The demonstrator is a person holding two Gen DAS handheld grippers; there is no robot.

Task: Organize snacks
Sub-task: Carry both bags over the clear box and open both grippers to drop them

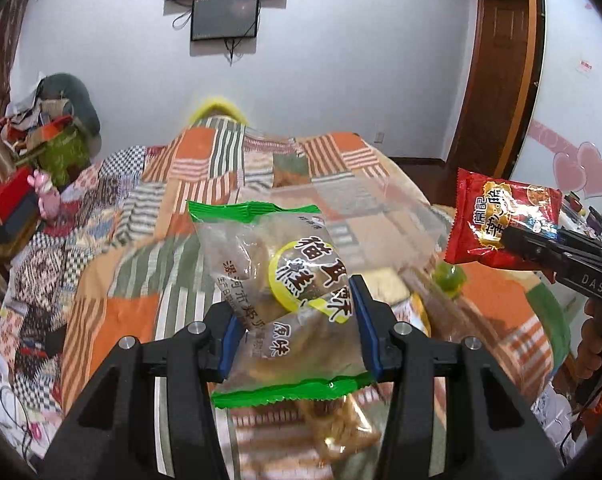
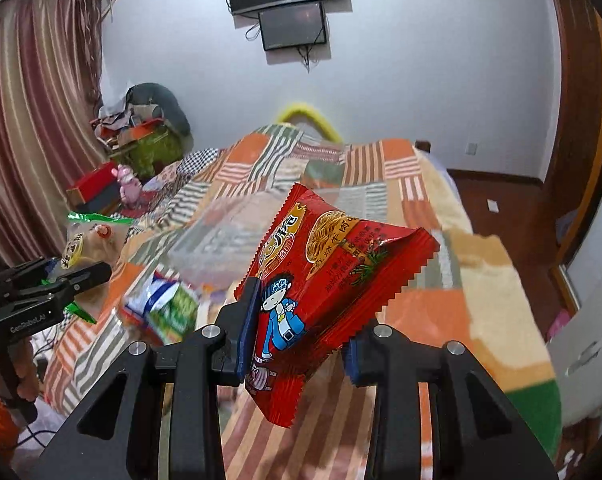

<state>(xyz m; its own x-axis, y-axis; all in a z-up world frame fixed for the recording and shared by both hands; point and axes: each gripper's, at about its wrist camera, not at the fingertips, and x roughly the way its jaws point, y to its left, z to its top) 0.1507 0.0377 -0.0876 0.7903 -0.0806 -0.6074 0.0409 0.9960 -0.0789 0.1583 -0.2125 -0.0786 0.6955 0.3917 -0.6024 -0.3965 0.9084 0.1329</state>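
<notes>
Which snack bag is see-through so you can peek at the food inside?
The green-edged pastry bag, held in the left gripper. The red noodle snack bag in the right gripper is solid printed foil.

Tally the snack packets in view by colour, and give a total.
Clear with green ends: 1, the pastry packet in the left gripper.
Red: 1, the noodle packet in the right gripper.
Blue, white and green: 1, a blurred packet on the patchwork bedspread.
Total: 3.
</notes>
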